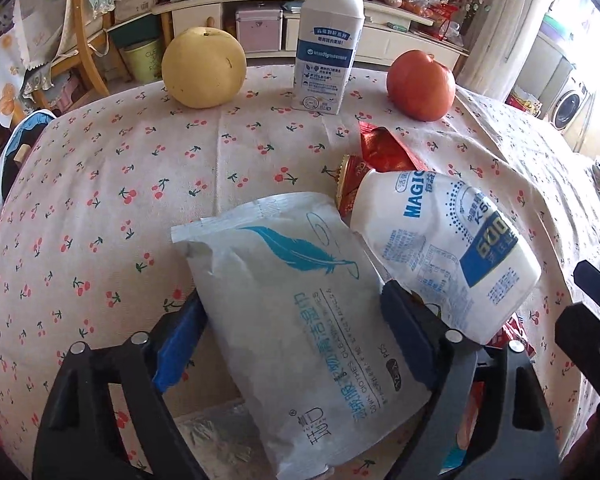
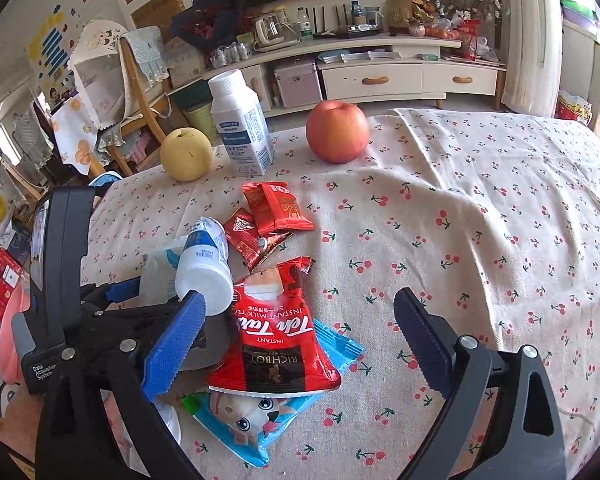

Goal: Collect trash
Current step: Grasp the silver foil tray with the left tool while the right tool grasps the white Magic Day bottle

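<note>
On the worktop, under its cherry-print cloth, we see at the far left a yellow pear, then an upright white milk carton, then a red apple to its right.

Nearer to us lies the trash. At the left, the left gripper has its blue fingers apart, one on each side of a grey wet-wipe packet printed with a teal feather. We cannot tell whether the pads press on the packet. Just beside the packet's right edge lies a white yogurt bottle on its side, touching the left gripper's right finger. Behind the bottle we see small red snack wrappers lying together on the cloth.

Further right, from the right wrist view, the right gripper has its fingers wide apart, and they close on nothing. Between them lies a red instant milk tea pouch, resting on top of a blue wrapper with a cartoon cat face. The right gripper's left finger sits near the base of the bottle. To the right of the pouch the cloth is rumpled into a fold.
</note>
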Demonstrator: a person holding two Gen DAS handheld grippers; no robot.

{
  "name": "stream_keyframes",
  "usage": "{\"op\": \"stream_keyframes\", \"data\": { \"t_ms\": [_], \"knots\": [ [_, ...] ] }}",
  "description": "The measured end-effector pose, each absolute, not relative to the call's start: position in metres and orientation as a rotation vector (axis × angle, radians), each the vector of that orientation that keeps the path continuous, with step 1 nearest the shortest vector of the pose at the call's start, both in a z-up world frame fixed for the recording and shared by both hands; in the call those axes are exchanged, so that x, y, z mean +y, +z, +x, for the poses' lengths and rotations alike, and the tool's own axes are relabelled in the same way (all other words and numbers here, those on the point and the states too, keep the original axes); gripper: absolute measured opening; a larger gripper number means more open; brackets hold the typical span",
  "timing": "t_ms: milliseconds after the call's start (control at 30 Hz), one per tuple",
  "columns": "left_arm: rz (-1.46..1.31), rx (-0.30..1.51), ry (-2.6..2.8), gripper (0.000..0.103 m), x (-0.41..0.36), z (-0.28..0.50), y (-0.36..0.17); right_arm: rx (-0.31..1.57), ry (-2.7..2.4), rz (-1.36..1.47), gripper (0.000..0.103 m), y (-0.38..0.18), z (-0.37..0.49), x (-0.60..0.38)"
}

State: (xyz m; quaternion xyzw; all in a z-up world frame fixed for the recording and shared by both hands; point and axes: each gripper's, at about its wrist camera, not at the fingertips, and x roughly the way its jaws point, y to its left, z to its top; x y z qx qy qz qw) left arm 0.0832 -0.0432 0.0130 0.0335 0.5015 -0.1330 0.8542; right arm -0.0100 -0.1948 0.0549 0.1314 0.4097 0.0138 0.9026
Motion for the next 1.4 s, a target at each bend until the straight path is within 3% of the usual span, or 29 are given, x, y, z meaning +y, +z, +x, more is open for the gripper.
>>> {"op": "stream_keyframes", "data": {
  "t_ms": [67,333,567,733,867,933,1000,1267,1400],
  "knots": [
    [0.052,1.046,-0.286,0.066,-0.034,0.082,0.017,0.843,0.048,0.28,0.094,0.055,-0.009,-0.194],
    [0.01,1.022,-0.32,0.034,-0.008,0.072,0.025,0.848,0.135,0.313,0.094,0.048,0.003,-0.18],
    [-0.024,1.021,-0.343,0.031,0.0,0.063,0.026,0.851,0.162,0.317,0.094,0.037,0.018,-0.166],
    [-0.025,1.017,-0.37,0.039,0.011,0.051,0.028,0.846,0.177,0.337,0.085,0.029,0.03,-0.161],
    [0.023,1.009,-0.475,0.071,0.021,0.034,0.027,0.839,0.172,0.314,0.085,0.023,0.041,-0.156],
    [0.069,1.017,-0.505,0.078,0.024,0.026,0.021,0.836,0.172,0.308,0.085,0.021,0.044,-0.154],
    [0.1,1.025,-0.51,0.078,0.027,0.023,0.015,0.838,0.174,0.285,0.08,0.021,0.046,-0.151],
    [0.257,0.927,-0.663,0.089,0.013,0.012,0.004,0.834,0.204,0.214,0.039,0.02,0.047,-0.138],
    [0.359,0.903,-0.746,0.09,0.0,0.001,0.002,0.834,0.236,0.222,0.034,0.022,0.046,-0.136]
  ]
}}
